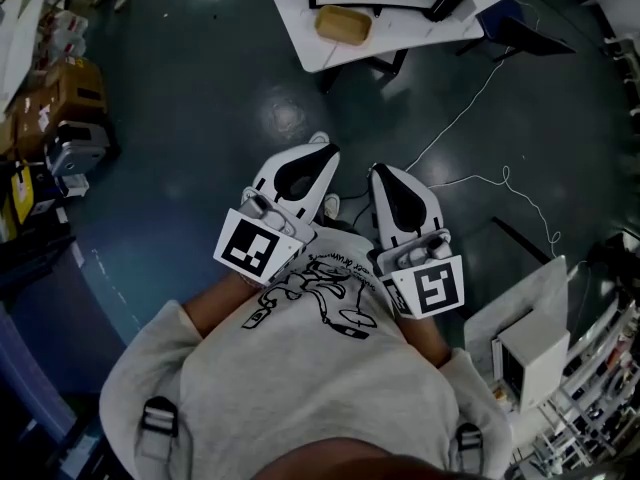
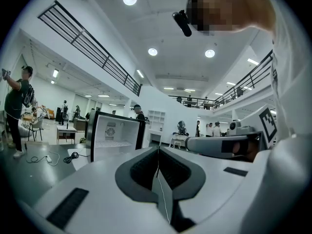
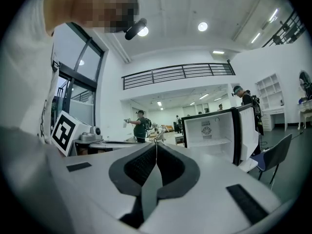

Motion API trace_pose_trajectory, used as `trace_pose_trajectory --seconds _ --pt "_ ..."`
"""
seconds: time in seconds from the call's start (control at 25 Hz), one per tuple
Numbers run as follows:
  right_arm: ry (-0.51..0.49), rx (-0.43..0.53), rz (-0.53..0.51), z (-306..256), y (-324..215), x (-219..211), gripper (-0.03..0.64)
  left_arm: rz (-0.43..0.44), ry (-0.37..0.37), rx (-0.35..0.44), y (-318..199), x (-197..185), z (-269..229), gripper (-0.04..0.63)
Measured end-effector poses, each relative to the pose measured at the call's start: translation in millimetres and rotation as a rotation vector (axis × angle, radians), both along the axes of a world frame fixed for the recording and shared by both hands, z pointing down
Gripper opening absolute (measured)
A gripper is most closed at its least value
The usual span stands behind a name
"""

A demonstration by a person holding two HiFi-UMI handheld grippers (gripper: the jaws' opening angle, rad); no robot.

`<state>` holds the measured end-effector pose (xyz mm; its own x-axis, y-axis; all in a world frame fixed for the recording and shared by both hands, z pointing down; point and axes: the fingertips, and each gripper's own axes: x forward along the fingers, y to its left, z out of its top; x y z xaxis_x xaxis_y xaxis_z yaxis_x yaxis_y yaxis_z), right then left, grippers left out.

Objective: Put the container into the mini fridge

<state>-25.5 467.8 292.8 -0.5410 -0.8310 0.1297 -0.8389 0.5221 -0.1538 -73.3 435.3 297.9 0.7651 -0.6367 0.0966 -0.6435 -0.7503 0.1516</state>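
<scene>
A tan container [image 1: 343, 24] lies on a white table [image 1: 300, 38] at the top of the head view, far ahead of both grippers. The mini fridge [image 2: 113, 136] stands open with a white, bare inside; it is also in the right gripper view, mini fridge [image 3: 210, 129], with its door [image 3: 245, 130] swung to the right. Both grippers are held close to the person's chest over the dark floor. My left gripper [image 1: 320, 144] [image 2: 157, 149] is shut with nothing in it. My right gripper [image 1: 379, 171] [image 3: 156, 147] is shut and holds nothing either.
A thin white cable [image 1: 480, 176] trails over the floor ahead on the right. A white cabinet [image 1: 530, 343] stands at the lower right and cartons [image 1: 55, 98] at the left. A dark chair [image 3: 275, 155] stands beside the fridge. Several people [image 2: 17, 106] stand in the hall.
</scene>
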Motion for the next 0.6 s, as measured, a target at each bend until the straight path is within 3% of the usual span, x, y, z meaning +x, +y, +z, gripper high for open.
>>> trace_pose_trajectory --seconds 0.6 --pt "0.015 0.004 0.001 0.0 -76.4 -15.4 0.028 0.034 0.032 -0.009 -71.3 -4.5 -1.9 0.018"
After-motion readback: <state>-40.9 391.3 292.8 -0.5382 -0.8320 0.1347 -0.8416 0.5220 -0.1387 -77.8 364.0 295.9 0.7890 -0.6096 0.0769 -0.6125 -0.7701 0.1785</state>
